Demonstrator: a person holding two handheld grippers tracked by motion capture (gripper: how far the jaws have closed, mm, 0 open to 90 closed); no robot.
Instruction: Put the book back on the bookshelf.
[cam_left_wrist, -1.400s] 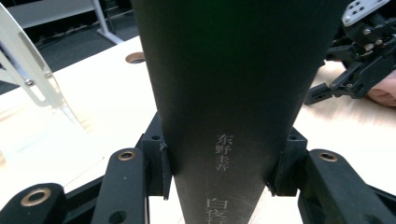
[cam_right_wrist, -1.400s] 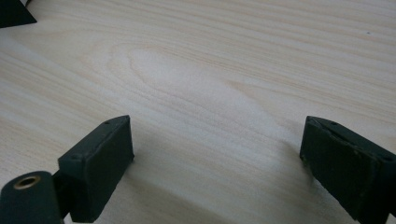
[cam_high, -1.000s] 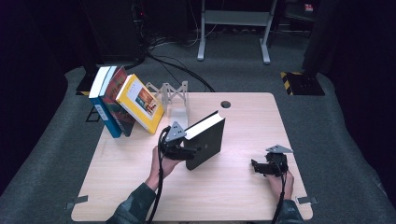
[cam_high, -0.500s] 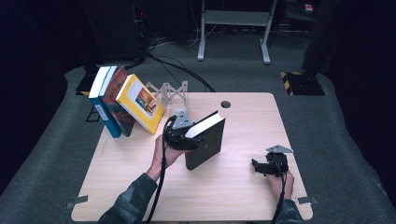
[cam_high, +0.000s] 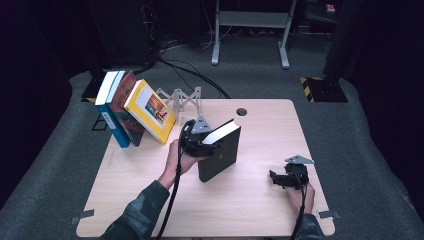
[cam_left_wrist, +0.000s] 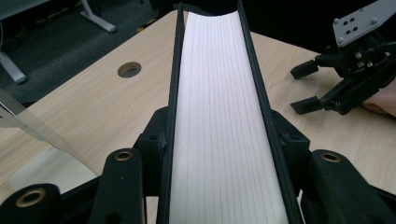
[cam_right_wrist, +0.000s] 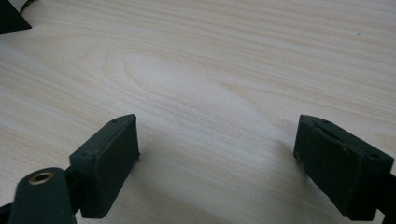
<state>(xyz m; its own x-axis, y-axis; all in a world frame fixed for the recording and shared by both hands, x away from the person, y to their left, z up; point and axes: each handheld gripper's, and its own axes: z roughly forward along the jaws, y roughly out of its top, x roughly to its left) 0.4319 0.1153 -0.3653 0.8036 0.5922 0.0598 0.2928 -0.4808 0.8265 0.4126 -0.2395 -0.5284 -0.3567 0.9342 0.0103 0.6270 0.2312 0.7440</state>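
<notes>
A thick black-covered book (cam_high: 223, 156) stands upright on its edge in the middle of the table (cam_high: 250, 205), white pages (cam_left_wrist: 219, 88) facing up. My left gripper (cam_high: 205, 142) sits over its near top end. Its jaws have just been closing, and now the pads press on both covers with the page block between them (cam_left_wrist: 219, 140). My right gripper (cam_high: 276, 178) rests low on the table at the front right, apart from the book. Its fingers (cam_right_wrist: 109, 158) stand wide open over bare wood, and the same gripper (cam_left_wrist: 327, 88) shows past the book in the left gripper view.
Three books lean together at the table's back left: blue (cam_high: 106, 107), red (cam_high: 122, 107) and yellow (cam_high: 150, 111). A grey metal rack (cam_high: 182, 100) stands behind them. A cable hole (cam_high: 241, 111) lies near the back edge. Carpet and desk legs lie beyond.
My left gripper rose and slid right from the book's left side onto its top end, and its jaws closed on the covers. The right gripper stayed put.
</notes>
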